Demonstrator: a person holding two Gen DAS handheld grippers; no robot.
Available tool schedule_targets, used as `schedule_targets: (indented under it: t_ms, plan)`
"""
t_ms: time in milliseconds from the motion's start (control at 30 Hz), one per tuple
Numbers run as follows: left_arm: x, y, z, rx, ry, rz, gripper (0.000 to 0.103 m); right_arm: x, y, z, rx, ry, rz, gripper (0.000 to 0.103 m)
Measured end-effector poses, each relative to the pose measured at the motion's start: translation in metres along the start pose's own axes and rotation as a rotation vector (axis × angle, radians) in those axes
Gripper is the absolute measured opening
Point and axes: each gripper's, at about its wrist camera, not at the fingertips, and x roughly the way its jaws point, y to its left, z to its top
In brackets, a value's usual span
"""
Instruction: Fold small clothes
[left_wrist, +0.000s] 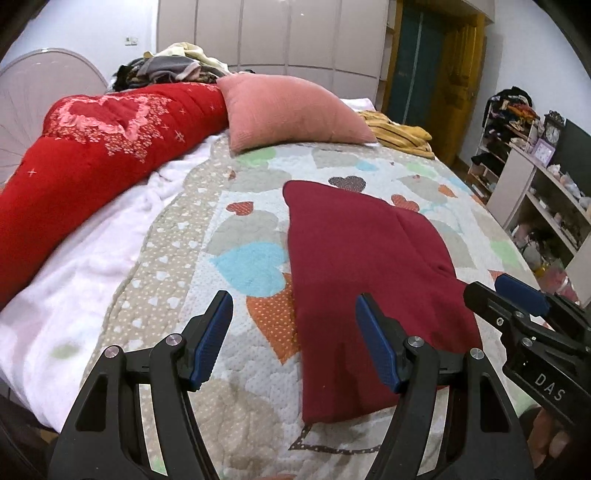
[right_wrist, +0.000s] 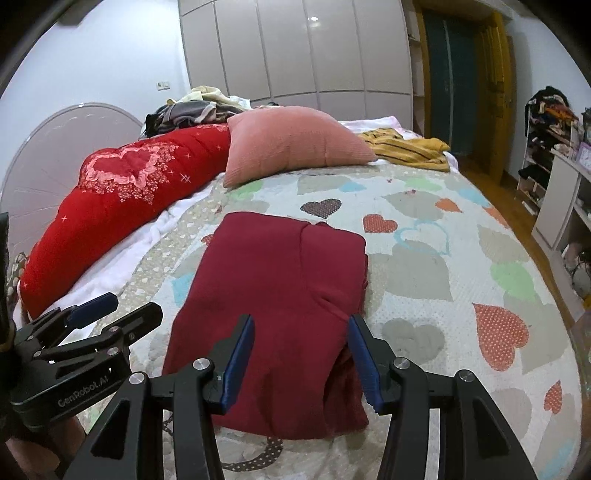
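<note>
A dark red garment (left_wrist: 365, 273) lies folded into a rough rectangle on the heart-patterned quilt (left_wrist: 236, 221); it also shows in the right wrist view (right_wrist: 280, 302). My left gripper (left_wrist: 295, 328) is open and empty above the garment's near left edge. My right gripper (right_wrist: 301, 356) is open and empty, hovering over the garment's near right part. The right gripper also shows in the left wrist view (left_wrist: 517, 299) at the right edge, and the left gripper shows in the right wrist view (right_wrist: 110, 314) at the left.
A pink pillow (right_wrist: 291, 142) and a red quilted bolster (right_wrist: 122, 206) lie at the far side of the bed. A yellow striped garment (right_wrist: 410, 147) and a pile of clothes (right_wrist: 199, 107) lie beyond. Shelves (left_wrist: 535, 192) stand right of the bed.
</note>
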Motion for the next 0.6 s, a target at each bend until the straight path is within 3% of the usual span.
schedule_targets:
  t_ms: [167,600]
  plan:
    - [-0.008,0.003,-0.001,-0.008,-0.024,0.001,0.070,-0.006,0.006,-0.003,0.002,-0.005,0.014,0.060]
    - [-0.011,-0.002,-0.005,0.008,-0.048,0.012,0.070,-0.007,0.008,-0.007,0.005,0.004,0.020,0.061]
